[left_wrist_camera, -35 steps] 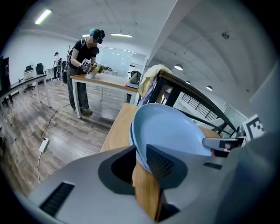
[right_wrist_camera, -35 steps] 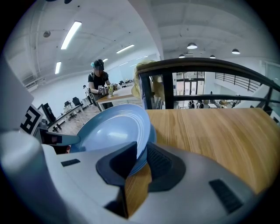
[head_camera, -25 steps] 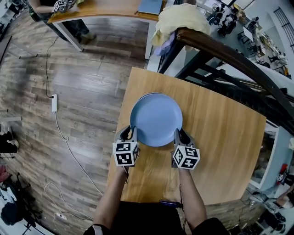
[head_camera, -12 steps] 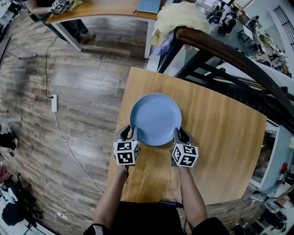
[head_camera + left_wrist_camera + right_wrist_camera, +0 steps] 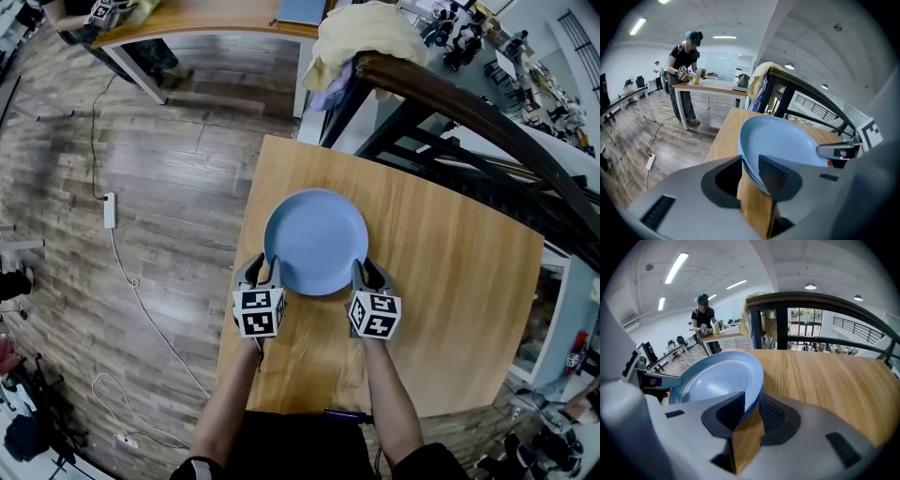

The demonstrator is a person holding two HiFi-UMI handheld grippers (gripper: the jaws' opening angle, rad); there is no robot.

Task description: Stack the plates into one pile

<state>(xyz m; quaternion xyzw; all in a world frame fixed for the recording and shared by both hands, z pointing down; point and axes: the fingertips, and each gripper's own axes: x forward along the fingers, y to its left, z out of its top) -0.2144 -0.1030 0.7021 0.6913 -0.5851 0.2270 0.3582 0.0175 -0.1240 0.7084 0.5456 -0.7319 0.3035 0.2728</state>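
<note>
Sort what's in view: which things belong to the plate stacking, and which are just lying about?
Job: blue plate pile; left gripper and right gripper, their fingers just opening with its rim between them.
Lying about: yellow cloth; power strip; far table.

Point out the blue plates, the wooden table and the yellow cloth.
blue plates point(image 5: 316, 239): head view, middle of the top plate
wooden table point(image 5: 450, 305): head view, bare top right of the plates
yellow cloth point(image 5: 361, 37): head view, its middle
</note>
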